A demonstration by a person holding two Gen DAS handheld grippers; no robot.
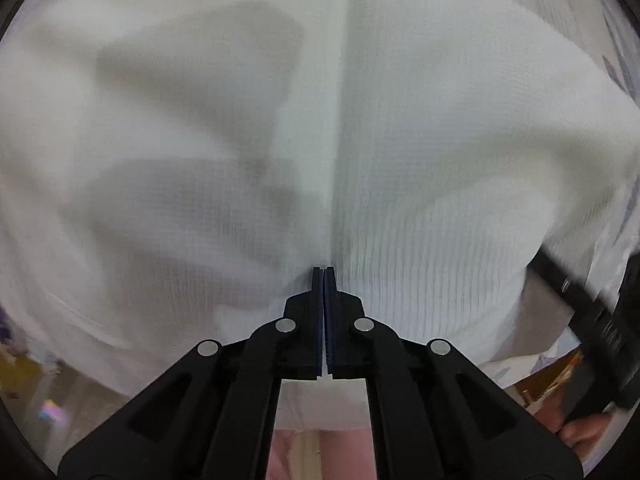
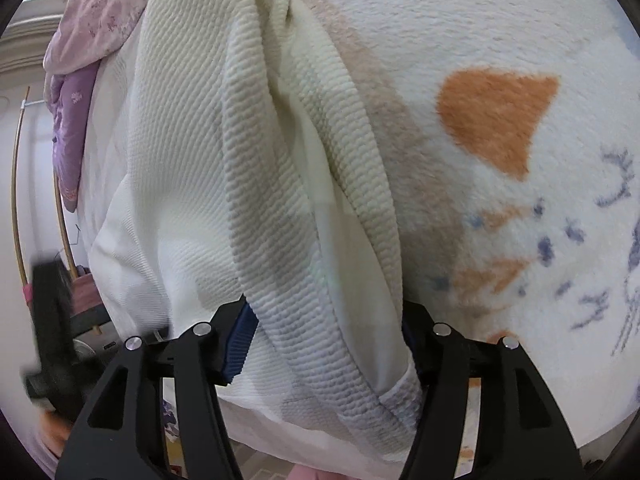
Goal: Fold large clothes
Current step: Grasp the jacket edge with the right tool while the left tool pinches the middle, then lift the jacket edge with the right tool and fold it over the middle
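A large white ribbed garment point(image 1: 420, 152) fills the left wrist view, hanging in front of the camera. My left gripper point(image 1: 324, 270) is shut on a thin fold of it; the cloth runs up from the fingertips as a straight vertical crease. In the right wrist view the same cream-white garment point(image 2: 192, 152) lies bunched over a blanket. My right gripper point(image 2: 328, 320) has its jaws wide apart, with a thick ribbed hem or cuff band point(image 2: 304, 320) lying between them. The right fingertips are hidden under the cloth.
A fleecy white blanket point(image 2: 500, 32) with orange and blue shapes covers the surface under the garment. Purple and pink floral bedding point(image 2: 88, 40) is heaped at the far left. The other black gripper shows at the right edge of the left wrist view point(image 1: 600, 320).
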